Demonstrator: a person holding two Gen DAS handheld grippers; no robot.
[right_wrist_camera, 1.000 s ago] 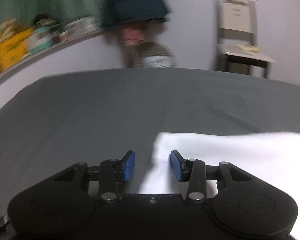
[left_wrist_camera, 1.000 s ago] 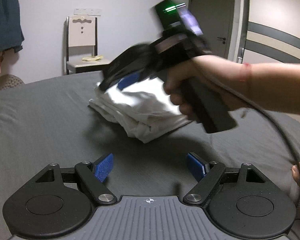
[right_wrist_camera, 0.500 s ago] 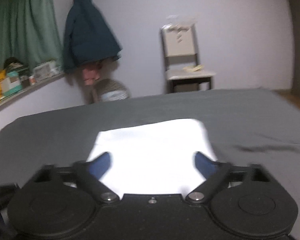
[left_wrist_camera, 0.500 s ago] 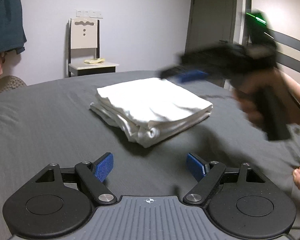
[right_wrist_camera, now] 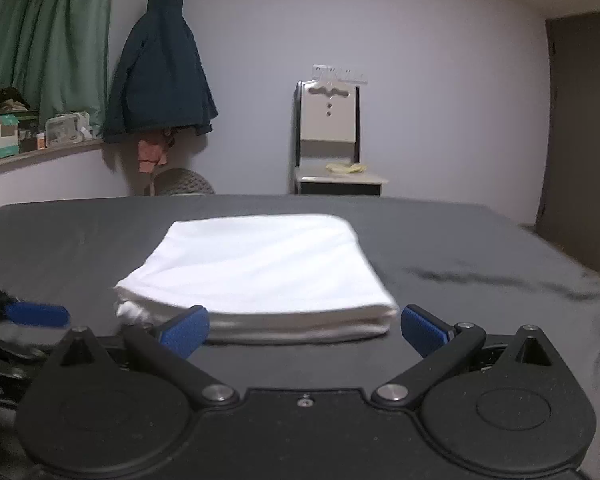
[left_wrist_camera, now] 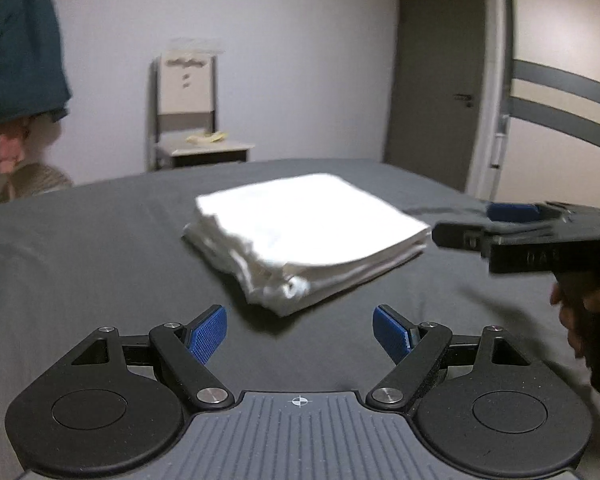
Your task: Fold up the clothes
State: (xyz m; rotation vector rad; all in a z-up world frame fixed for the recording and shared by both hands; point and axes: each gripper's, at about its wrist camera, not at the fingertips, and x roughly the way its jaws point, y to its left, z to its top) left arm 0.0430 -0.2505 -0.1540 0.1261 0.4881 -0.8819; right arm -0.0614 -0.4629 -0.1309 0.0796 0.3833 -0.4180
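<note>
A folded white garment (left_wrist_camera: 304, 236) lies flat in several layers on the dark grey bed sheet (left_wrist_camera: 80, 264). My left gripper (left_wrist_camera: 300, 330) hovers just short of its near corner, open, with nothing between the blue pads. My right gripper (right_wrist_camera: 304, 326) faces the garment's (right_wrist_camera: 260, 268) long folded edge from close by; its jaws stand wide open and touch no cloth. In the left wrist view the right gripper (left_wrist_camera: 468, 224) sits off the garment's right side, held by a hand (left_wrist_camera: 588, 308). The left gripper's blue pad (right_wrist_camera: 36, 314) shows at the left edge of the right wrist view.
A chair (right_wrist_camera: 328, 140) with a yellowish item on its seat stands against the far wall. A dark coat (right_wrist_camera: 160, 68) hangs to the left, with a knitted pouf (right_wrist_camera: 184, 182) under it and a cluttered shelf (right_wrist_camera: 32, 136) by a green curtain. A grey door (left_wrist_camera: 436, 80) is on the right.
The right gripper drew back off the top of the garment to its right side and its jaws widened. The left gripper stayed nearly still.
</note>
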